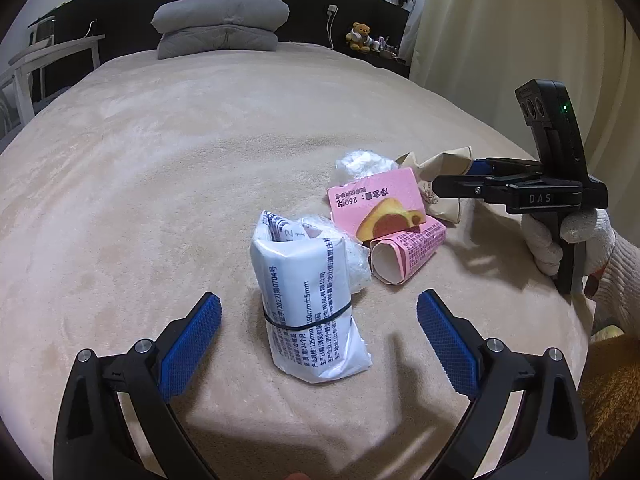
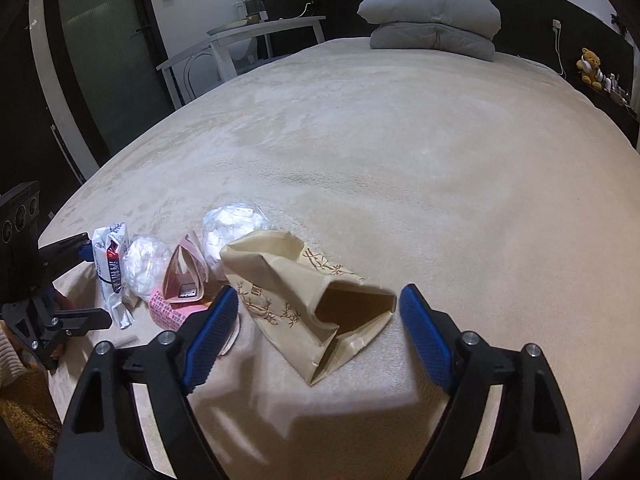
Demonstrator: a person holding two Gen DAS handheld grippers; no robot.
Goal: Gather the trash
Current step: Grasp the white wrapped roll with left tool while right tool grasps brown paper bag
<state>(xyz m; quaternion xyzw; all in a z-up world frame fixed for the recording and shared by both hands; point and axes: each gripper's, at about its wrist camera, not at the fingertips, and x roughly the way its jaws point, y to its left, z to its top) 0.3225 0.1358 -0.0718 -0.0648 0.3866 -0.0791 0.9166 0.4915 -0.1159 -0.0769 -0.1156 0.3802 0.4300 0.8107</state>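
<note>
Left gripper (image 1: 319,312) fingers spread around the white packet (image 1: 310,304); right gripper (image 2: 316,316) (also spread) flanks the paper bag (image 2: 308,300).

left hand-held gripper (image 1: 318,314): spread wide | white rolled packet (image 1: 310,308): between its fingers, on bed (image 1: 160,168)

Trash (image 1: 308,304) lies on the bed (image 1: 180,152) (pillows (image 1: 220,26) behind).

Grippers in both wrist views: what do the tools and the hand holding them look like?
Both tongs, left gripper and right gripper, have black angled arms with silver screws and blue cross-hatched finger pads. The right body reads "DAS" and shows a green light. The right hand wears a white knit glove. No cables visible.
</note>
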